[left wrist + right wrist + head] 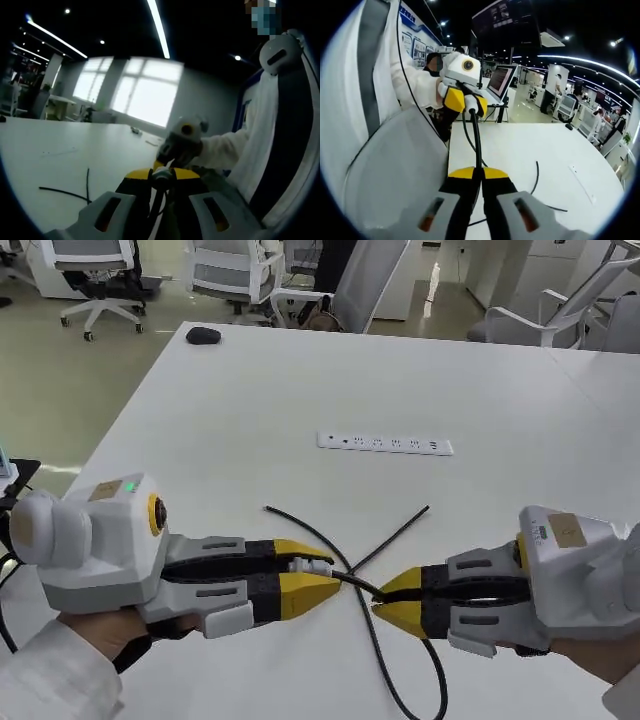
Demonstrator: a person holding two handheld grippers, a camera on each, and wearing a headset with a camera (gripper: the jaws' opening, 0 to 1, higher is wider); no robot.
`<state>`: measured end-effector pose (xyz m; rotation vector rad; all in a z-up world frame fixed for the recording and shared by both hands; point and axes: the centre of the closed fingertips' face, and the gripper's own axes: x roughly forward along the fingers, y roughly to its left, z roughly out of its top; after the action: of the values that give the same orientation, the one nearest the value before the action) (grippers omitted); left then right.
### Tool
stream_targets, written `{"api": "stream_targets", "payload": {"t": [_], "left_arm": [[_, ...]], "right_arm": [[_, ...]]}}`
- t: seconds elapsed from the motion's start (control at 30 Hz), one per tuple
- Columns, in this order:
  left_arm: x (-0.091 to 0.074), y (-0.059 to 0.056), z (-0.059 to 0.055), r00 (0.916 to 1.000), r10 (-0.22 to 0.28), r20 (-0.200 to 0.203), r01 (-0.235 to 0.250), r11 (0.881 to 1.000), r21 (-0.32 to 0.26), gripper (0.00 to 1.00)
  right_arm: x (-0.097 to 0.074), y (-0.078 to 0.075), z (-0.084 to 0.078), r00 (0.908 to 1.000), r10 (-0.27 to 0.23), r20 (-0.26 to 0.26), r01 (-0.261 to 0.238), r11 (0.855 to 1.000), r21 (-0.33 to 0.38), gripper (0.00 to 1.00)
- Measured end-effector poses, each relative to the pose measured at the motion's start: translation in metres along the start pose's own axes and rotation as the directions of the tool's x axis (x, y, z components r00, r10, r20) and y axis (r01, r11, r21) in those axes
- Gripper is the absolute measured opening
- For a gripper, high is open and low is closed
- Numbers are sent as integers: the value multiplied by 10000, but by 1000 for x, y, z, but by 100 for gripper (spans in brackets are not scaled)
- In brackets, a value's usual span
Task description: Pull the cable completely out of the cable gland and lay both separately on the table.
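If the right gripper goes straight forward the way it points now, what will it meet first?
Probably the cable gland held in the left gripper, which faces it close ahead. The right gripper is shut on the cable running straight to that gland.

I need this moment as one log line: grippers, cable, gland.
left gripper: shut on cable gland | right gripper: shut on cable | cable: runs into gland, slack on table | pull: not finished

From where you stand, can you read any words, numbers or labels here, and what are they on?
None can be read.
Tan sticker on the left gripper: too small.
Tan label on the right gripper: too small.
Wall posters: blurred.
Monitor screen: blurred.
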<state>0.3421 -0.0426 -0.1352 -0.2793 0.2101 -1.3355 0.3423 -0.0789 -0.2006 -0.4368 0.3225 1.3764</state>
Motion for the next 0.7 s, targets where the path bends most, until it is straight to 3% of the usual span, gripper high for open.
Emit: {"api": "stream_targets", "payload": {"t": [0.2, 0.4, 0.7], "left_arm": [[0, 0, 0, 10000, 19, 13, -19, 10000, 9, 17], [-1, -1, 0, 10000, 20, -25, -20, 10000, 56, 17], [0, -2, -4, 9998, 48, -175, -47, 10000, 38, 17]], "right_arm": [[-2, -4, -21, 9985, -189, -515, 191, 9998, 28, 2], [-2, -6, -48, 9908, -306, -1320, 315, 9995, 50, 2], [-4, -5, -54, 9893, -329, -1418, 361, 9991, 202, 2]]}}
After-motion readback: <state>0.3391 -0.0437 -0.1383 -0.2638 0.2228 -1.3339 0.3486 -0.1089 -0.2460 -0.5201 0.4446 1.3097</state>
